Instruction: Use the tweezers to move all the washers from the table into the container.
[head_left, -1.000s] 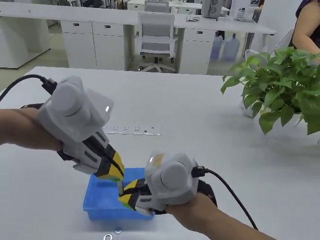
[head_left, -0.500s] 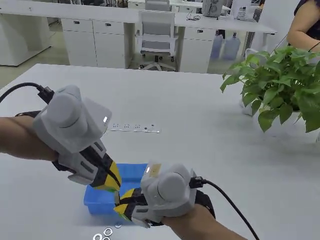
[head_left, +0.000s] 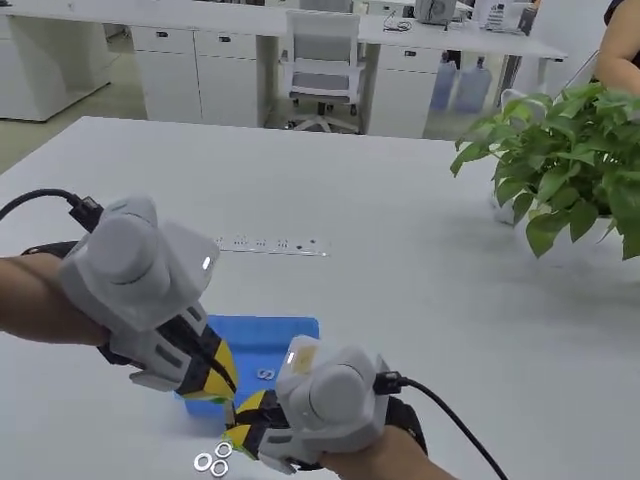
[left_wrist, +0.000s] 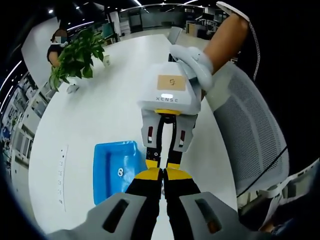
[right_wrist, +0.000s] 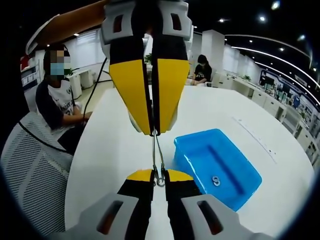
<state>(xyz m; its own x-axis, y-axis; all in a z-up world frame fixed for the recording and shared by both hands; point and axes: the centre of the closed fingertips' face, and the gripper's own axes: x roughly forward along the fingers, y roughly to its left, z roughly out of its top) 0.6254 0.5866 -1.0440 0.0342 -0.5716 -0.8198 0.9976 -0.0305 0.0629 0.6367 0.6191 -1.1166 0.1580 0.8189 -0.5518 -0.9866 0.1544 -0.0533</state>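
Left gripper (left_wrist: 163, 173) has its yellow-tipped jaws pressed together on one end of the tweezers (right_wrist: 156, 155). In the right gripper view that gripper comes down from the top, with the two thin metal arms running out of its jaw tips. Right gripper (right_wrist: 159, 176) meets it tip to tip, its own jaws drawn in on the other end of the tweezers, so both grippers pinch the one tool between them. A small ring-like shape sits at that lower end between the right jaws; it is too small to tell whether it is a washer. In the head view the two grippers face each other above the near side of the white bench (head_left: 420, 260), just over the near left corner of the blue container (head_left: 285, 340). This shallow rectangular tray lies close to the bench's near edge. One washer (head_left: 265, 375) lies flat on the container's floor, towards its near side. A cluster of three washers (head_left: 212, 460) lies on the bare bench just outside the container's near wall, right at the near edge and beside the right gripper's jaws. A flush socket strip (head_left: 270, 245) is set into the bench farther back, well apart from the container. A leafy potted plant (head_left: 560, 170) stands towards the bench's right edge.
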